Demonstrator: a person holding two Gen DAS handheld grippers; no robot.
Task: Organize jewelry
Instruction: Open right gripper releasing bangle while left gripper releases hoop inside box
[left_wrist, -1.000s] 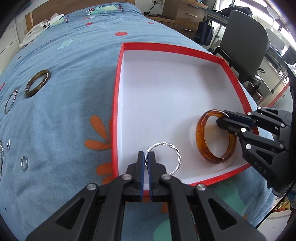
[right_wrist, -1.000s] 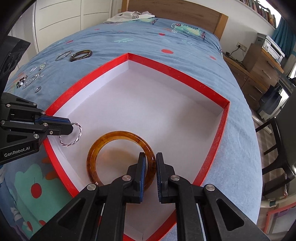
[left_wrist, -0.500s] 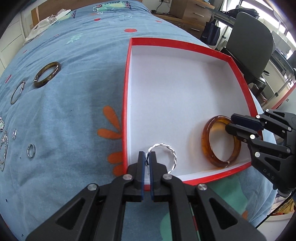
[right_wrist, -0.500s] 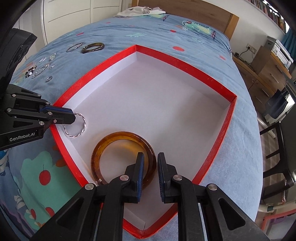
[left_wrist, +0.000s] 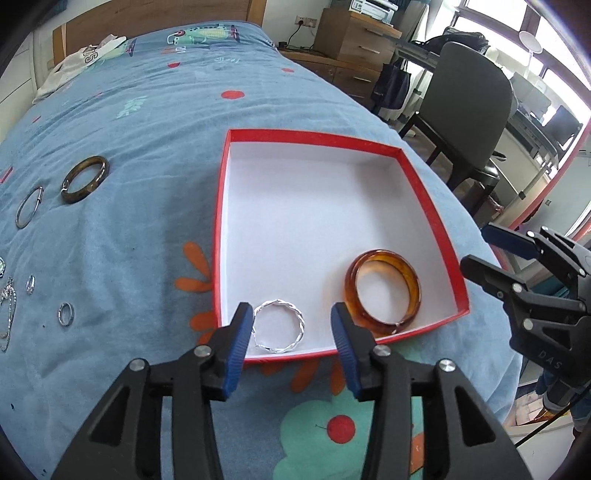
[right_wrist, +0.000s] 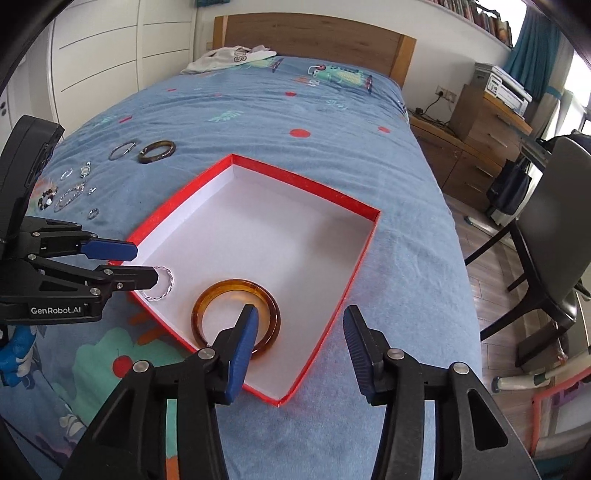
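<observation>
A red box with a white inside (left_wrist: 417, 192) (right_wrist: 354, 254) lies on the blue bedspread. A twisted silver bangle (left_wrist: 279, 326) (right_wrist: 162, 286) lies flat in its near left corner. An amber bangle (left_wrist: 382, 292) (right_wrist: 235, 319) lies flat in the box beside it. My left gripper (left_wrist: 291, 339) (right_wrist: 142, 264) is open and empty, just above the silver bangle. My right gripper (right_wrist: 299, 345) (left_wrist: 484, 251) is open and empty, above the box's near edge by the amber bangle.
On the bedspread left of the box lie a dark brown bangle (left_wrist: 85, 179) (right_wrist: 157, 151), a thin silver hoop (left_wrist: 28, 206) (right_wrist: 122, 150), small rings (left_wrist: 65, 314) and a chain (right_wrist: 68, 197). A dark chair (left_wrist: 465, 110) (right_wrist: 554, 221) stands off the bed's right side.
Both grippers have opened and drawn back. The left let go of the silver bangle and the right let go of the amber bangle; both bangles now lie in the box.
</observation>
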